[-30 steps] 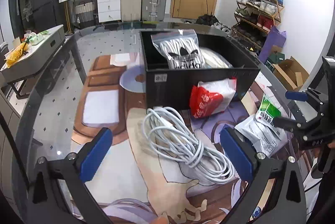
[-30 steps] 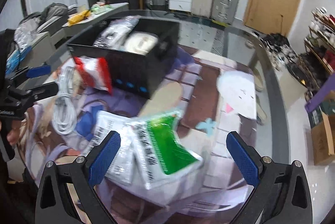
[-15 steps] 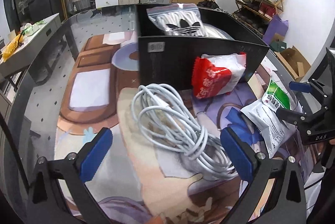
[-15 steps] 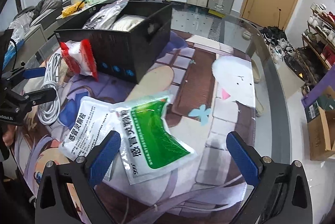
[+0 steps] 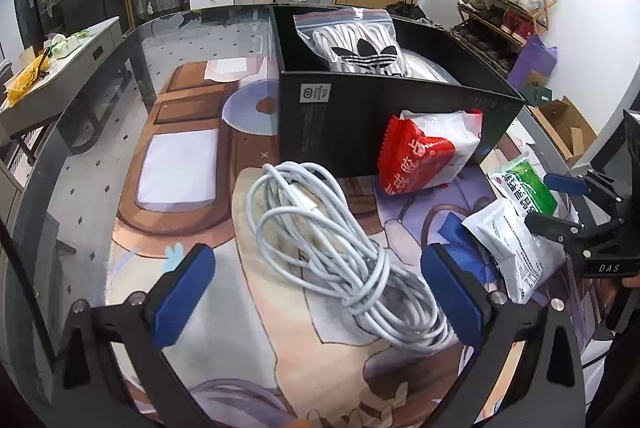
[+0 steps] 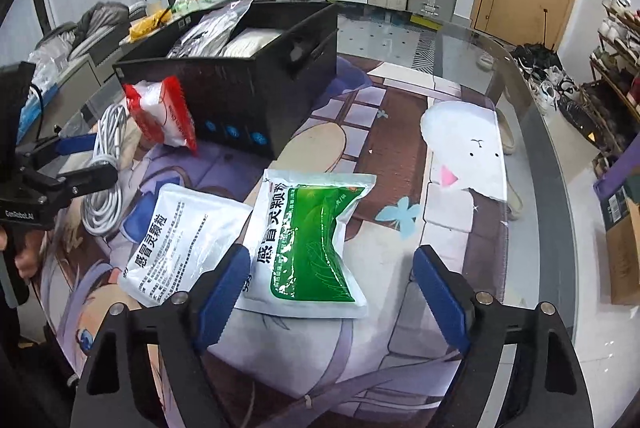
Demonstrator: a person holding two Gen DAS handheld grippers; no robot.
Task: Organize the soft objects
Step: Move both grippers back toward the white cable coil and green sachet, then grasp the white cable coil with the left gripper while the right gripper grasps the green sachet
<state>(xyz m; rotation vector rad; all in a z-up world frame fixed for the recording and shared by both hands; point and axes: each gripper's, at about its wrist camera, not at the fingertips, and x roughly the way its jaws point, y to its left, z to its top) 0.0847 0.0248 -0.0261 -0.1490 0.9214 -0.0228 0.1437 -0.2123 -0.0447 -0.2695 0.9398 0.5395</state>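
The left gripper [image 5: 316, 292] is coming in lower and closer over the white cable [image 5: 340, 248] than it was a moment ago. Its blue fingers [image 5: 182, 294] are spread wide, one on each side of the pile, and they are not touching it yet. The cable is lying in a loose heap on the mat [image 5: 280, 368], just in front of the black box [image 5: 384, 123].

The right gripper [image 6: 328, 292] is also getting closer to its target. It is now hanging right over the green bag [image 6: 312, 244], with its fingers [image 6: 218, 292] wide apart and nothing between them. A white bag [image 6: 176, 236] is lying just beside the green one, touching its left edge.

The red bag [image 5: 428, 151] is leaning against the box's front wall. Inside the box, a clear bag of socks [image 5: 356, 39] is already sitting next to something pale.

So both hands are getting lined up for a grab. I think the cable and the green bag are going into the box next. The cable is floppy, so some loops could slip out if the pinch is too high.
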